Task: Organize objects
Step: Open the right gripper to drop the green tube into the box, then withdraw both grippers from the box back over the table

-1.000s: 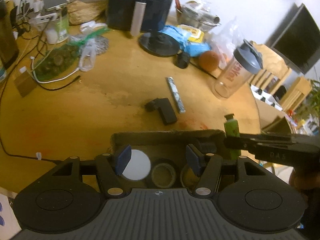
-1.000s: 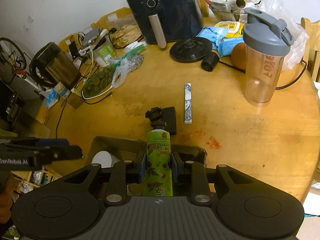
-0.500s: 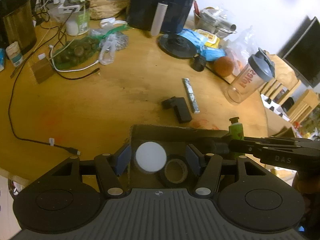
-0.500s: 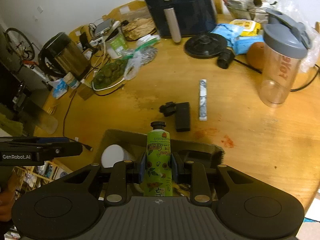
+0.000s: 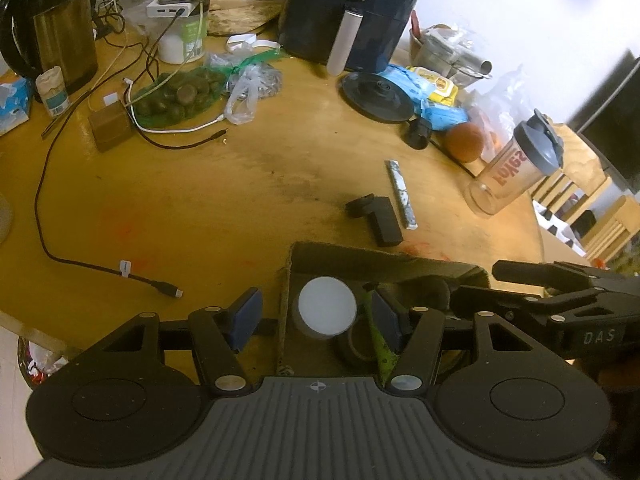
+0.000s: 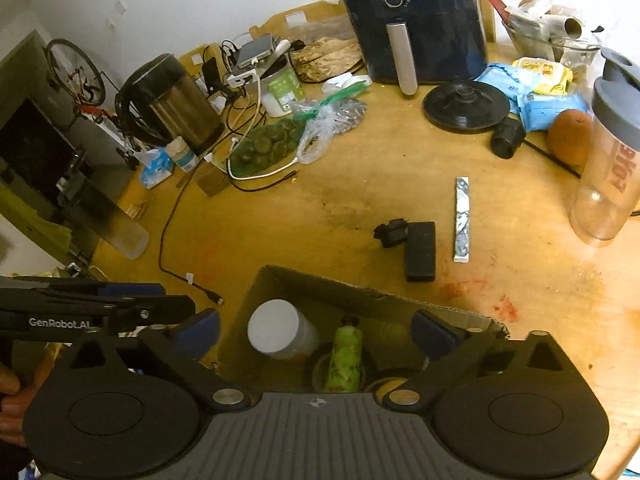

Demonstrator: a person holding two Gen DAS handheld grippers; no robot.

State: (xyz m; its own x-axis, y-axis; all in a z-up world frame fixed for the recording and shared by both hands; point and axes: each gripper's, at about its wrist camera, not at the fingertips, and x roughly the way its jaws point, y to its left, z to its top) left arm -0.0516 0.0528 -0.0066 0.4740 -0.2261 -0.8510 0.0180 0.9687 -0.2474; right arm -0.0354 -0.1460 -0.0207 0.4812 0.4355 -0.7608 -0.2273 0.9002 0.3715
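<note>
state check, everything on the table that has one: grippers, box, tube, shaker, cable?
right gripper: open, jaws just opened, nothing pinched
left gripper: open, straddling the box wall
cardboard box: open-topped
green tube: lying in box, released
shaker bottle: upright, lid closed
black cable: unplugged end loose

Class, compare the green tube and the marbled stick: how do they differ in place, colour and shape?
The green tube lies inside the cardboard box; the marbled stick lies on the bare table. The tube is bright green with a dark cap; the stick is grey-white. The tube is plump, the stick thin and flat. Neither is held.
</note>
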